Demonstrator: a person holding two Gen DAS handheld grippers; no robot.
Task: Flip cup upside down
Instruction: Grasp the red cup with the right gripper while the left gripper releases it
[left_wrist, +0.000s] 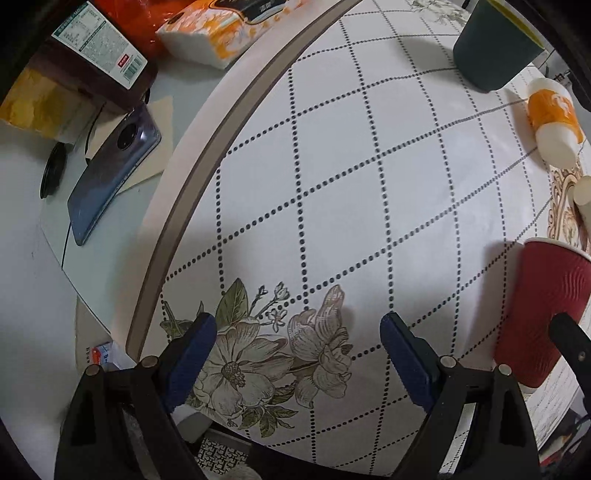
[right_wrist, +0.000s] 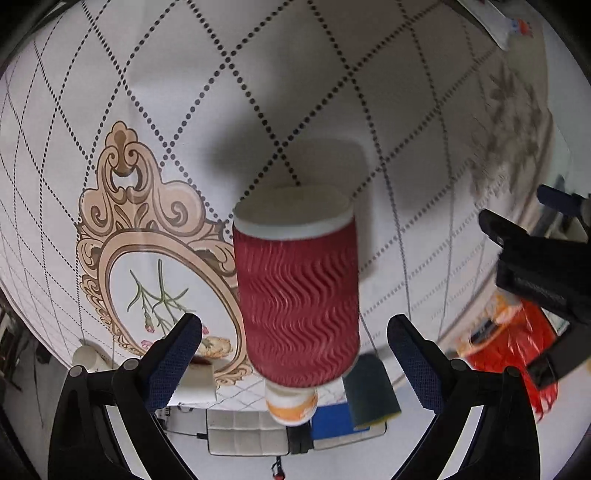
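Over the tablecloth (right_wrist: 184, 92), right claw (right_wrist: 294, 341) apart around red cup (right_wrist: 297, 295), left claw (left_wrist: 298, 345) apart, empty.

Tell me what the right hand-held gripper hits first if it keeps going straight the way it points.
The right hand-held gripper, fingers open, would most likely meet the red ribbed paper cup first. The cup sits centred between the fingers without visibly touching either; its depth is unclear.

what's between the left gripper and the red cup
Only bare tablecloth, dotted diamonds and a flower print, as the left wrist view shows. The open left gripper points at the cloth; the red cup stands off to its right.
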